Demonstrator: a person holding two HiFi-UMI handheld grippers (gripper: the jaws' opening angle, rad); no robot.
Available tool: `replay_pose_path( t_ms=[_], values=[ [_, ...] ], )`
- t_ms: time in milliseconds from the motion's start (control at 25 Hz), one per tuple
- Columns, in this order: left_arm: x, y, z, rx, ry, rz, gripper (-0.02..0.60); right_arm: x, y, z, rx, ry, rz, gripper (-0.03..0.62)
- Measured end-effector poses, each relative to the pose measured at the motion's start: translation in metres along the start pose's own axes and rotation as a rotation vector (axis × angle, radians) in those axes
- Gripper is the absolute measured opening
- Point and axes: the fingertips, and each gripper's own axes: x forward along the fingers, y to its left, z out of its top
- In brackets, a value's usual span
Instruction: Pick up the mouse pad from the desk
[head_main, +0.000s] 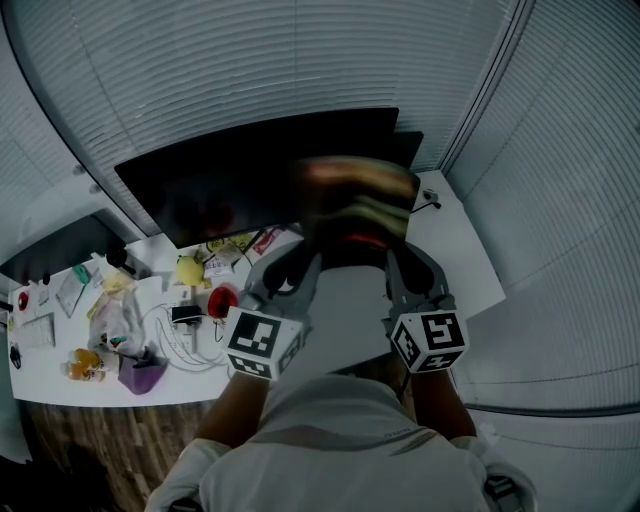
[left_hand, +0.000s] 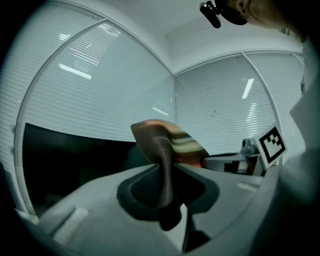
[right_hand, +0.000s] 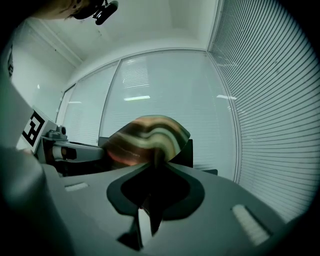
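Both grippers clamped on striped mouse pad (head_main: 358, 195): left gripper (head_main: 288, 268) pinches one edge, right gripper (head_main: 412, 268) other; pad held above desk (head_main: 470, 260), before dark monitor (head_main: 220, 180).

Grey left gripper (head_main: 300, 262), right gripper (head_main: 398, 262) (black-white marker cubes (head_main: 262, 343)), white shirt (head_main: 340, 440)

Two grippers counted, folks: the left gripper (head_main: 298, 258) and the right gripper (head_main: 396, 258). Two marker cubes too, low in the frame: the left marker cube (head_main: 262, 342) and the right marker cube (head_main: 430, 340). One striped mouse pad (head_main: 355, 205), just the one. One dark monitor (head_main: 230, 185) sat upper middle. One white bench (head_main: 470, 260). At the left of the frame were one yellow lump (head_main: 189, 270), one red round thing (head_main: 222, 300) and one purple container (head_main: 143, 376). One person (head_main: 340, 440) was at the bottom edge.
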Motion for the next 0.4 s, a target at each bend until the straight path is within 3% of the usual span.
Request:
replay_pose_path(
  t_ms=[400],
  values=[
    [-0.0021, 0.0015, -0.0059, 0.0, 0.011, 0.015, 0.086, -0.0019, 0.0012, -0.0049, 0.023, 0.01, 0.013, 0.046]
  ],
)
